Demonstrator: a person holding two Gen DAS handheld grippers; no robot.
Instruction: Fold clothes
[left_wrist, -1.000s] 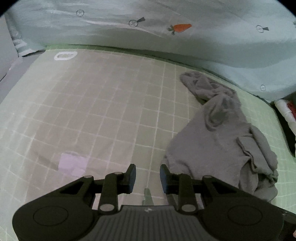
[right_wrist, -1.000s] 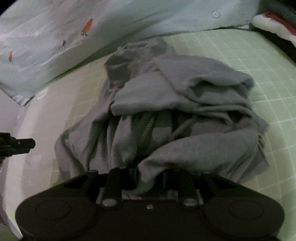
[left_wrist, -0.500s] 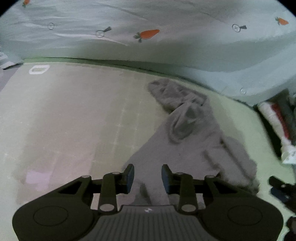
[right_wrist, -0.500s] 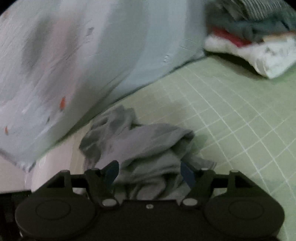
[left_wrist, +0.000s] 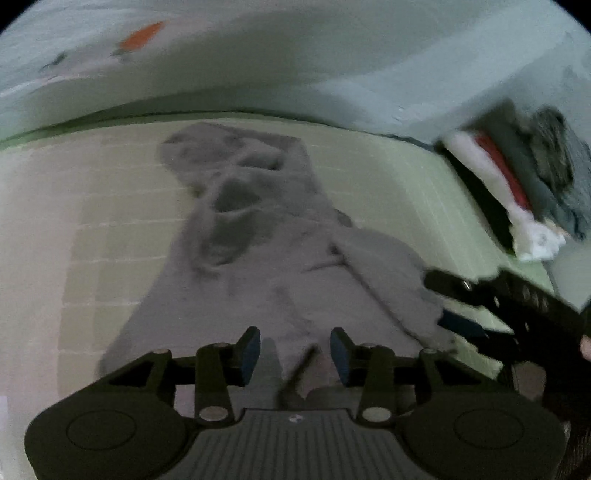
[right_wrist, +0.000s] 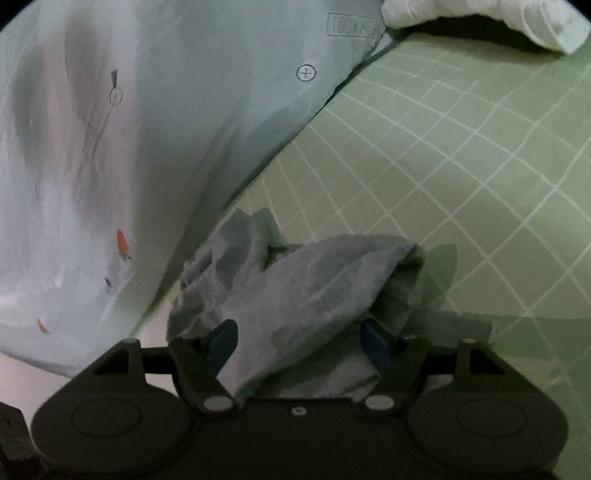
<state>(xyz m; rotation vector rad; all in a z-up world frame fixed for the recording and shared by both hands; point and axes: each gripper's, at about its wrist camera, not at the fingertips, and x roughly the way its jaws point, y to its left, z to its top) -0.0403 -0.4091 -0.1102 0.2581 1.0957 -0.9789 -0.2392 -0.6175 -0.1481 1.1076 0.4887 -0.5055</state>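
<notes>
Looking along the left gripper (left_wrist: 293, 350), we see its fingers (left_wrist: 248, 349) standing apart with nothing between them, poised over the near edge of the grey garment (left_wrist: 266, 258). That garment lies crumpled, not folded, straight ahead of us, its long axis running away from the fingers toward the pale quilt (left_wrist: 332, 55) with the carrot print. A zip line crosses its right half on a slant. The right gripper (left_wrist: 476, 306) comes in from the right and sits at the garment's right edge, so each hand has one side within reach; the left is nearer the hem, the right nearer the bunched side. Beneath it all is a bed with a green checked sheet (left_wrist: 424, 177), and a pile of other clothes (left_wrist: 524, 177) sits well apart at the far right. Much of this view is blurred.

Turning to the right wrist view, we find the right gripper's fingers (right_wrist: 221, 341) wide apart, a raised hump of the grey garment standing between them; we cannot tell whether either pad touches the cloth. The garment stretches forward and left toward the quilt. Bare sheet spreads to the right, which we judge leaves room for laying the garment out flat. A white bundle (right_wrist: 480, 18) rests at the far top edge.
</notes>
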